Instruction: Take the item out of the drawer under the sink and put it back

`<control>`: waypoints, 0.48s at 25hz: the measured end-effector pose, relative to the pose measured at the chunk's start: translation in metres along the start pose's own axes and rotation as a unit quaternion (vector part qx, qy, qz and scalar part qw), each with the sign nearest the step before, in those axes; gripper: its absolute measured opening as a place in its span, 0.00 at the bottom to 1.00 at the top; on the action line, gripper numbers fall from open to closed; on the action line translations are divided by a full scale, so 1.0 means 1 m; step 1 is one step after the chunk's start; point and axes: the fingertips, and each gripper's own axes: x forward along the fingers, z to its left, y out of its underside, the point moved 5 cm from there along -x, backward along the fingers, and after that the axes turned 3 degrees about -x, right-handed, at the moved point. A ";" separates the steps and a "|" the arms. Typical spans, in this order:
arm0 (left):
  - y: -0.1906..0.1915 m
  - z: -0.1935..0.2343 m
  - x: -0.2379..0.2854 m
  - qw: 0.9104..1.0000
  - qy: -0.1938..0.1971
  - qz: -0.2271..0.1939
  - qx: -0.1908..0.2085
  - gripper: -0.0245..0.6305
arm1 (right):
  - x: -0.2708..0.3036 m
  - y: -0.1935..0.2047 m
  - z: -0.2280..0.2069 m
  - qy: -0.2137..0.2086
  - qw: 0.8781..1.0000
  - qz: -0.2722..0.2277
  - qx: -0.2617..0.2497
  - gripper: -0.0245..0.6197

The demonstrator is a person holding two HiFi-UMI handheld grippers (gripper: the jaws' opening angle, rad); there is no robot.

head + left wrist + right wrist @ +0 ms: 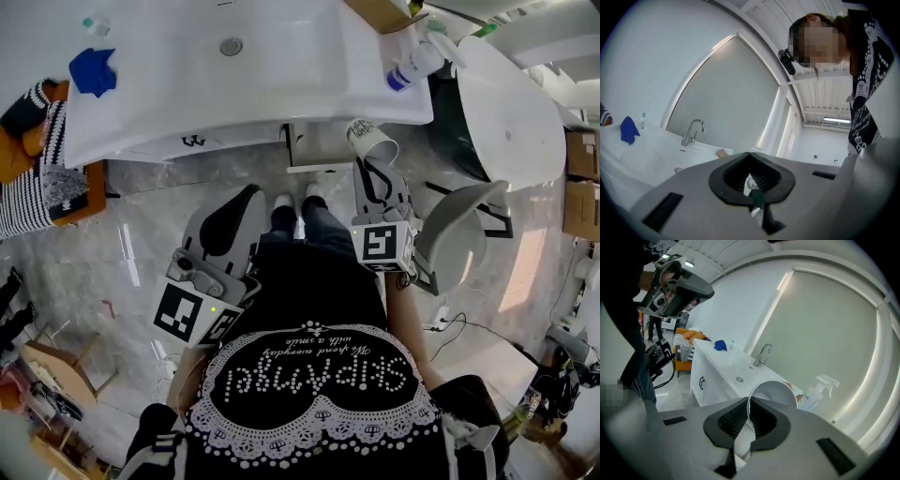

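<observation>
My right gripper (371, 167) is shut on the rim of a white paper cup (373, 142), held in the air just in front of the white sink vanity (187, 103). In the right gripper view the cup (777, 392) lies on its side with its wall pinched between the black pads (733, 420). A narrow white ledge (319, 169) sticks out below the vanity top. I cannot tell whether it is a drawer. My left gripper (244, 199) hangs lower at my left, shut, and a small white and green scrap (753, 187) sits in the seam of its jaws.
On the vanity top lie a blue cloth (92, 70) at the left and a spray bottle (412, 67) at the right. A white fixture (511, 103) stands to the right. At the left stands an orange chair (28, 159) with striped fabric on it. Cables trail over the marble floor (450, 323).
</observation>
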 end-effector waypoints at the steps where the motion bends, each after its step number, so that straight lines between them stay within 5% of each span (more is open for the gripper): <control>1: -0.001 0.001 0.000 1.000 0.002 0.000 0.000 0.04 | -0.002 -0.002 -0.001 0.003 1.000 -0.001 0.001 0.08; 12: -0.007 0.003 0.006 1.000 0.010 -0.007 0.009 0.04 | -0.032 -0.030 -0.018 0.025 0.999 -0.043 0.019 0.08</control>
